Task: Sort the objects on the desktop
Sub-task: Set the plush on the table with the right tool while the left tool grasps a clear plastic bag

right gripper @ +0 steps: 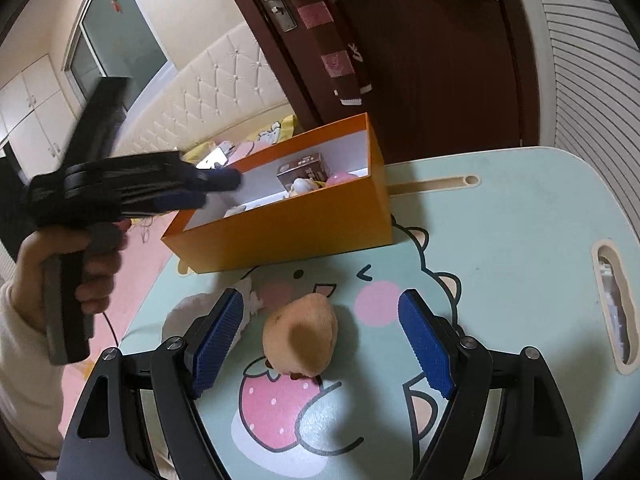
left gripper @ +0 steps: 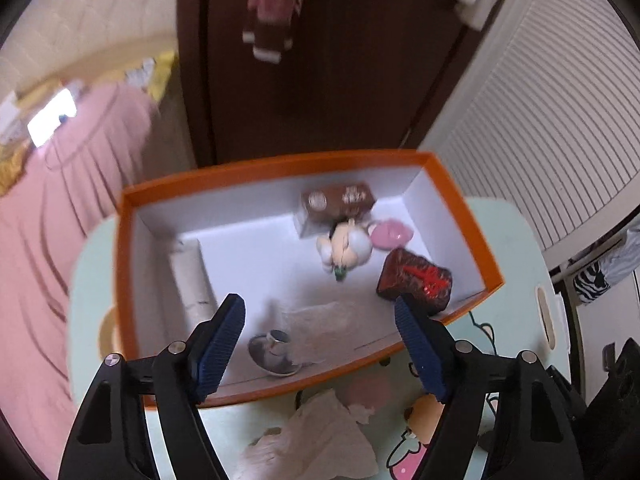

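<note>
Fingers of the left gripper point(left gripper: 320, 334) are wide apart above the orange box point(left gripper: 460, 208), holding nothing. Right gripper point(right gripper: 322, 338) gapes wide around the tan plush toy point(right gripper: 300, 330) near that box, not touching.

Small table point(right gripper: 520, 240), pale mint top printed with a cartoon animal and a pink strawberry; slot handle cut near its right edge. Orange box point(right gripper: 304, 236) sits on the far left part of the top, open side up. Tan plush toy point(right gripper: 300, 336) lies on the print, near the strawberry. Crumpled white tissue point(left gripper: 316, 440) lies on the top just in front of the box, left of the plush.
</note>
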